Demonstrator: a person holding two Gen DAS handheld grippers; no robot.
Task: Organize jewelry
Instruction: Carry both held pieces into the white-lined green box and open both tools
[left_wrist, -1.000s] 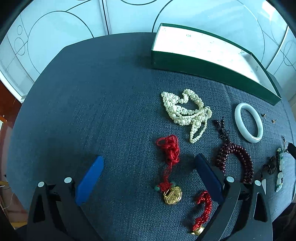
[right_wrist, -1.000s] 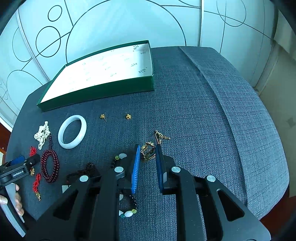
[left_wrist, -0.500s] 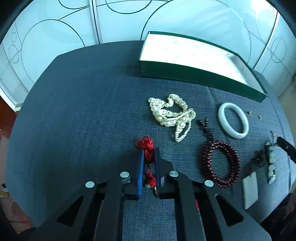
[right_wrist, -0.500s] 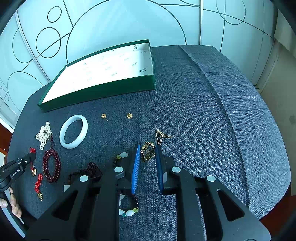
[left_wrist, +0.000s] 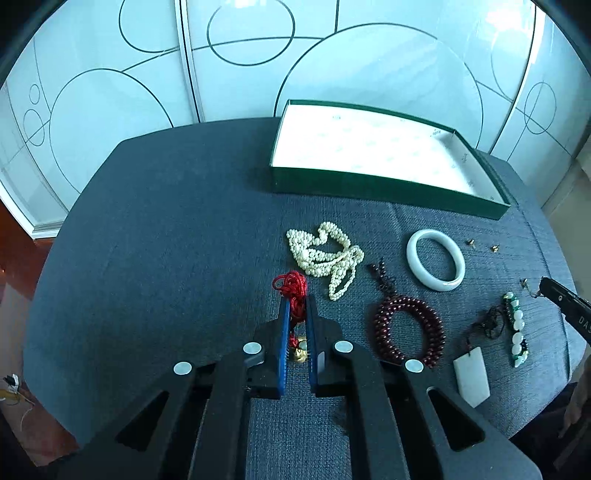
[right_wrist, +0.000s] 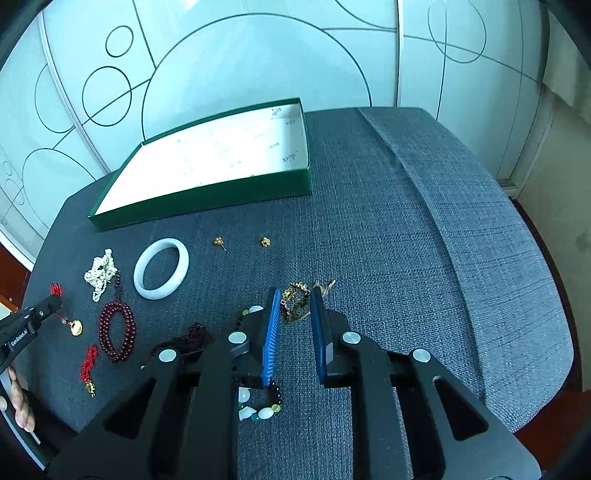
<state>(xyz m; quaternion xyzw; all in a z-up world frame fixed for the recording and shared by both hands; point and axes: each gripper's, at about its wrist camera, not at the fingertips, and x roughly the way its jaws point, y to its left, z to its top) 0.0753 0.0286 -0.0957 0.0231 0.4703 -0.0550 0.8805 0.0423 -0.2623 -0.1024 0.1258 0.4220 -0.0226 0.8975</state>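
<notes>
My left gripper is shut on the red cord necklace; its gold pendant hangs between the fingers, lifted off the cloth as the right wrist view shows. My right gripper is shut on a gold chain bracelet, held just above the cloth. The open green box with white lining stands at the back, empty; it also shows in the right wrist view.
On the dark blue cloth lie a pearl necklace, a white bangle, a dark red bead bracelet, a white pendant, a jade bead bracelet, two gold earrings, and a second red cord.
My left gripper closed on the red cord necklace and lifted it; the view rose and pulled back. My right gripper lifted slightly with the gold bracelet.
</notes>
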